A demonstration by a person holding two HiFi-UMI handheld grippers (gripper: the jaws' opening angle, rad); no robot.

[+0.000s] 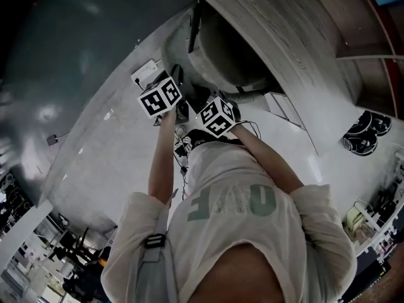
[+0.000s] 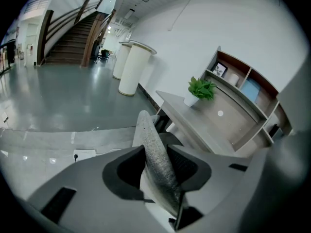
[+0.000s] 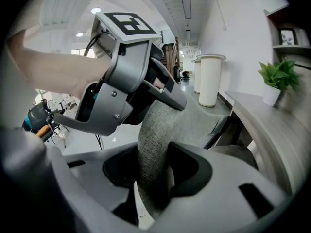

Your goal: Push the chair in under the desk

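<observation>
The chair is grey, and the top edge of its fabric backrest runs between the jaws of both grippers. My left gripper is shut on that edge. Just to its right, my right gripper is shut on the same backrest, with the left gripper showing close beside it. In the head view both marker cubes sit side by side at the chair back, left gripper and right gripper. The curved wooden desk lies just beyond the chair, and the chair seat is near its edge.
A potted plant stands on the desk below a curved wall shelf. White columns and a staircase lie farther off across the glossy floor. A power strip with cables lies on the floor by the chair. Black bags sit to the right.
</observation>
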